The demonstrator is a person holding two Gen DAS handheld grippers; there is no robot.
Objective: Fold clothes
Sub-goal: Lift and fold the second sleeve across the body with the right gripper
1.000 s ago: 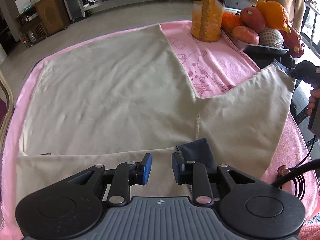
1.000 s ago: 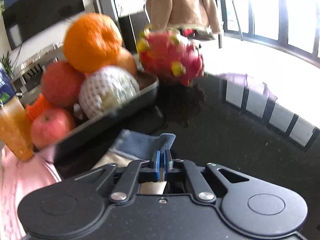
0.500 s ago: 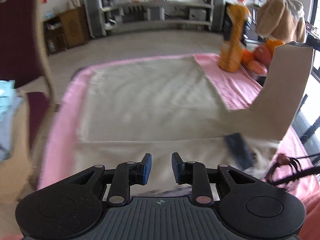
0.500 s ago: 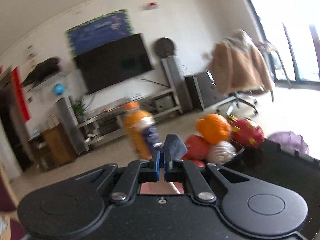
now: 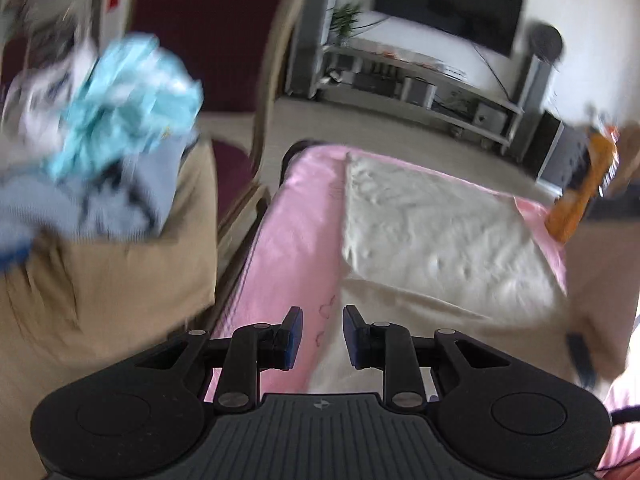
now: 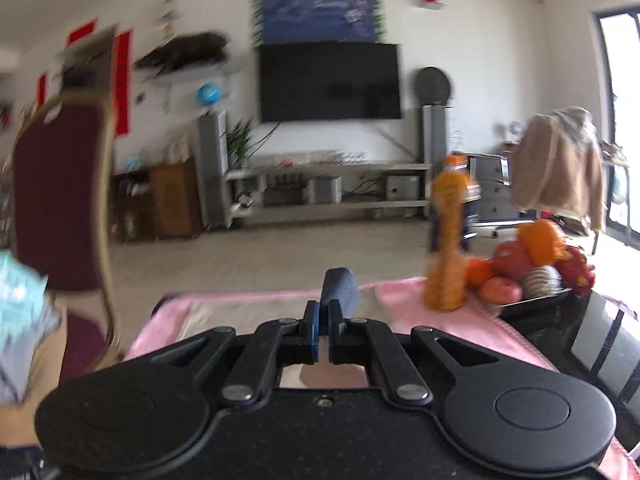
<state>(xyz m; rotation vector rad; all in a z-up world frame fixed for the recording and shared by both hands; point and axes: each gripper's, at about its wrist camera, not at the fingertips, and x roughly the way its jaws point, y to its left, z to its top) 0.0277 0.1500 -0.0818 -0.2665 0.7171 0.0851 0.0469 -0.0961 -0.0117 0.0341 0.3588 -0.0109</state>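
A beige garment lies spread on the pink cloth that covers the table. Its right part is lifted up at the right edge of the left wrist view. My left gripper is open and empty, low over the pink cloth at the garment's near left corner. My right gripper is shut on the garment's dark blue cuff and holds it up above the table, with beige fabric hanging below it.
A basket-like beige bin heaped with blue clothes stands left of the table by a maroon chair. An orange juice bottle and a dark fruit tray stand at the table's far right.
My left gripper swung left, off the garment toward the table's left edge and the clothes bin. My right gripper rose from beside the fruit tray, lifting the cuff and sleeve.
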